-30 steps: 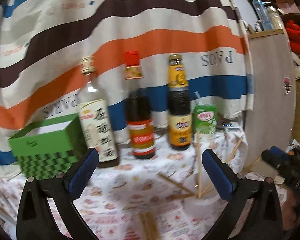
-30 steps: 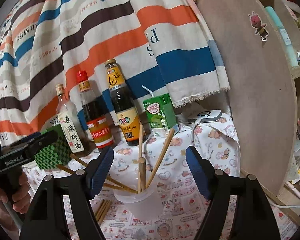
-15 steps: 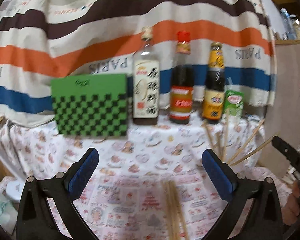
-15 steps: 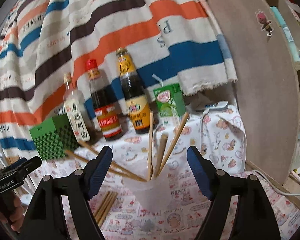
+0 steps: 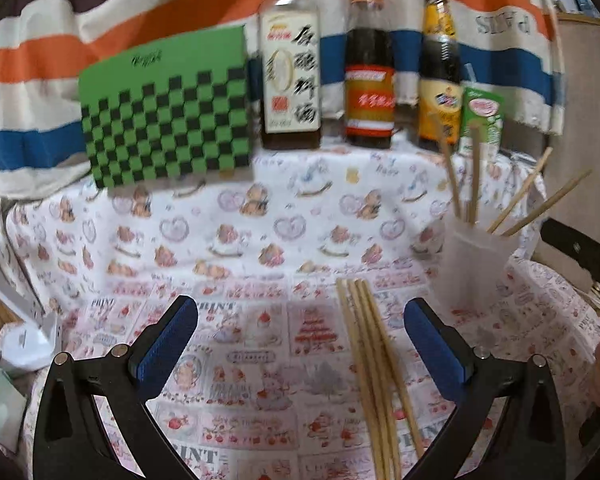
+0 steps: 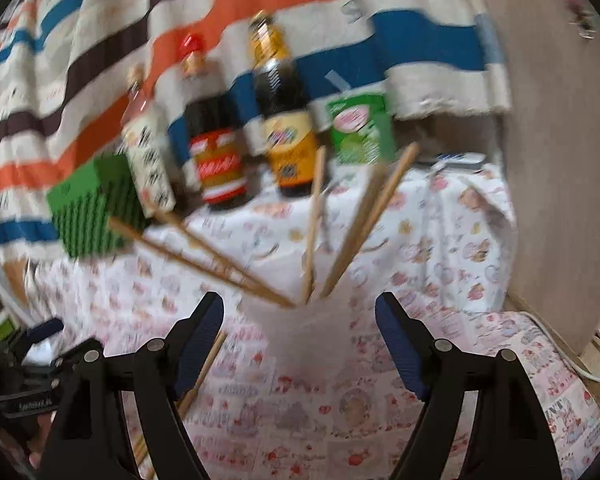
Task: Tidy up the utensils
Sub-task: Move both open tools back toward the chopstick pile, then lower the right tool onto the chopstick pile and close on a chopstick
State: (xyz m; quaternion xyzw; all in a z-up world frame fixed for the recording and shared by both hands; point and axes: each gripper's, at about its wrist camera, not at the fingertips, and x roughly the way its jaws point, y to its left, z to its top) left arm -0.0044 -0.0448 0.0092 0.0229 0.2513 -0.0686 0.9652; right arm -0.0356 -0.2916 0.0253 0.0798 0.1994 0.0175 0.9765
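The left gripper [image 5: 300, 344] hangs with jaws spread above loose chopsticks [image 5: 374, 364] on the tabletop [image 5: 236, 240], likely to grab them; the right gripper [image 6: 300, 344], equally spread, frames the cup [image 6: 304, 336] they belong in.

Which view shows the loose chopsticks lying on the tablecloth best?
The left wrist view: the loose chopsticks lie sharp and nearly full length between the left gripper's fingers. The right wrist view shows only a blurred sliver beside a finger.

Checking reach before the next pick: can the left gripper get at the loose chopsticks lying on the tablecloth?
Probably yes. The left gripper is open, and the loose chopsticks lie flat just ahead between its fingers, with nothing lying over them; the cup stands off to the side.
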